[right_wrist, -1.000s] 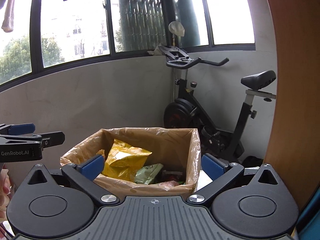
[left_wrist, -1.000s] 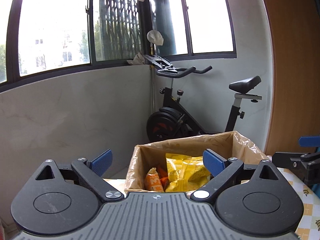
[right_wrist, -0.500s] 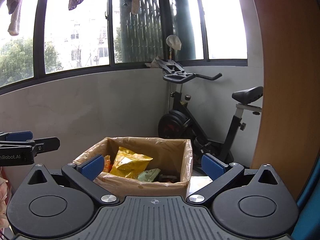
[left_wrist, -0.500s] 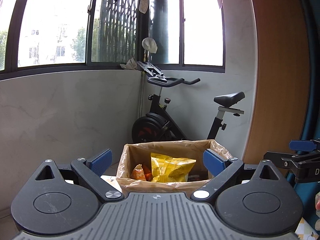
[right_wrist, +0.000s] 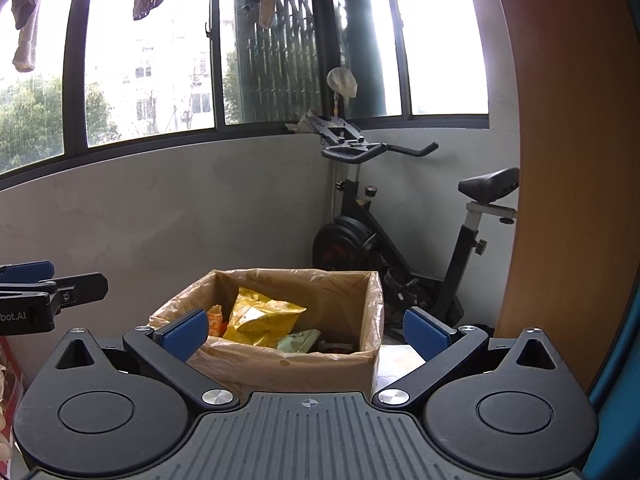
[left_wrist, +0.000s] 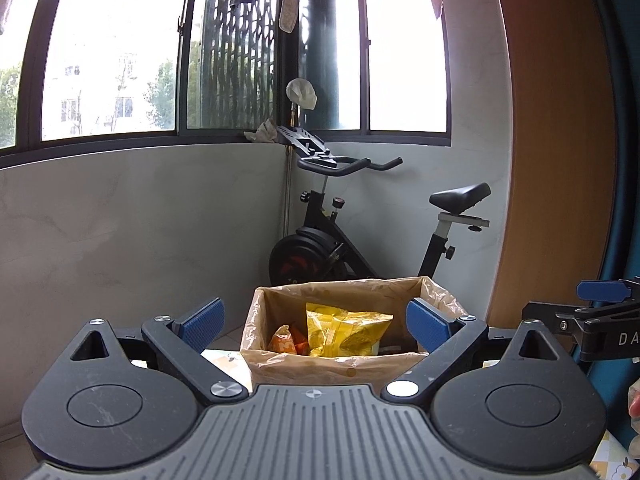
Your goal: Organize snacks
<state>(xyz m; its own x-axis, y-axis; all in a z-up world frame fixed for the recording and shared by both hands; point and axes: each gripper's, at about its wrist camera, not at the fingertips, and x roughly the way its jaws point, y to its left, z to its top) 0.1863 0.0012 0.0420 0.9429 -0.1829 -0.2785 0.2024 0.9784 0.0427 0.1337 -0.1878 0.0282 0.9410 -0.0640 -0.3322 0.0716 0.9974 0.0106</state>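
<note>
Both grippers empty, fingers spread wide — left gripper (left_wrist: 314,322), right gripper (right_wrist: 306,330). Snack box (right_wrist: 280,368) dead ahead at 12 o'clock, plastic-lined, yellow chip bag (right_wrist: 260,316) propped inside, orange pack (left_wrist: 286,340) at its 9. Looks about done, I'd guess — if grabbing more, come in from above, pinch bag edge, don't crush chips.

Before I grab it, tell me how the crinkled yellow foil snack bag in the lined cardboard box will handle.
The crinkled yellow foil snack bag looks puffed, so it is probably light and will likely crush or crackle under a firm pinch. Its glossy film may slip between pads. It leans loosely on other packets in the lined cardboard box, so a push would likely shift it.
</note>
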